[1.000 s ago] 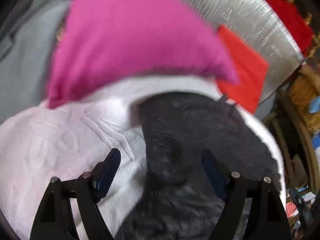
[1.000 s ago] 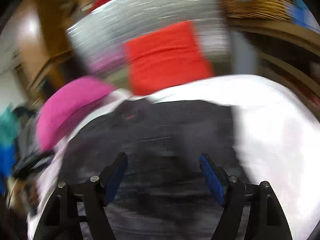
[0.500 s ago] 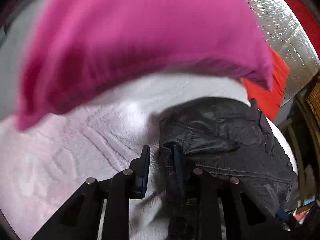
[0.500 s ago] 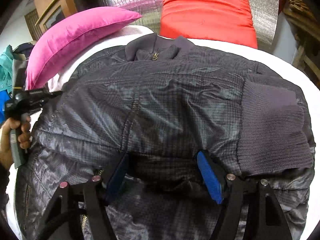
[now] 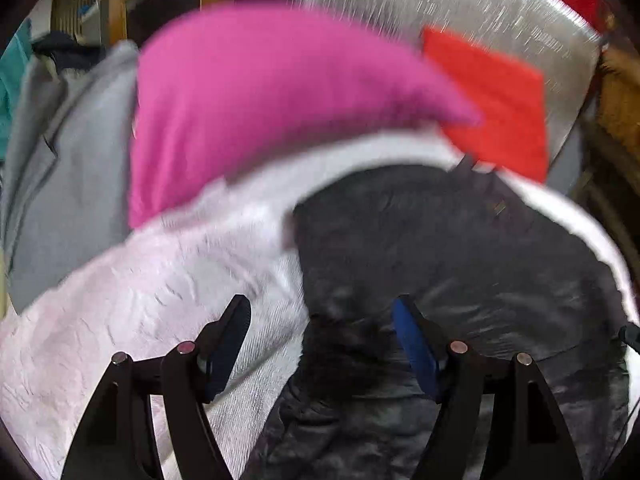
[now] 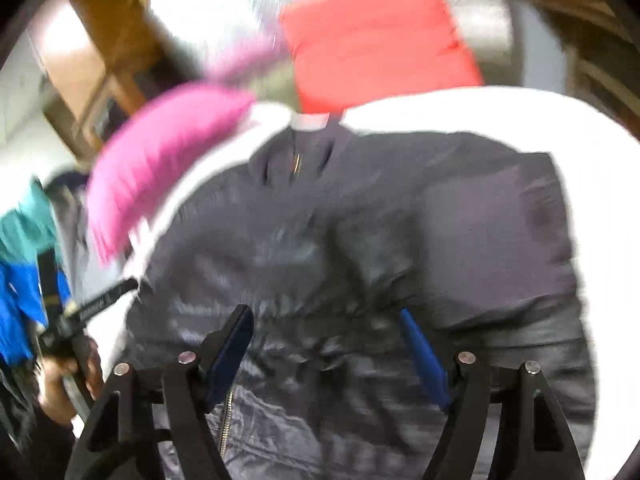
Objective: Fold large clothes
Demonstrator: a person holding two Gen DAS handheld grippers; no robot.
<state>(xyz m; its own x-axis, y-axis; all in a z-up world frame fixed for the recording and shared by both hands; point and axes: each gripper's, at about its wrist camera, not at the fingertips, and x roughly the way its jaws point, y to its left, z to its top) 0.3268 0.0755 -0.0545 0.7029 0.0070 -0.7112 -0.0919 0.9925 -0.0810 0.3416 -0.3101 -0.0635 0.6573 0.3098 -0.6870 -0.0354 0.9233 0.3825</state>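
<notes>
Dark jacket [image 6: 360, 240] lengthwise, collar toward red pillow [image 6: 380, 36]

Both fisheye views are evenly lit, motion-blurred, and dark-vignetted at the corners.

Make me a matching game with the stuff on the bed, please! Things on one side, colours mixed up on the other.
Things:
1. jacket
2. long pillow
3. square pillow
4. bed cover

Colours:
A. red
B. white
C. dark grey
D. pink

Right pairs: 1-C, 2-D, 3-A, 4-B
</notes>
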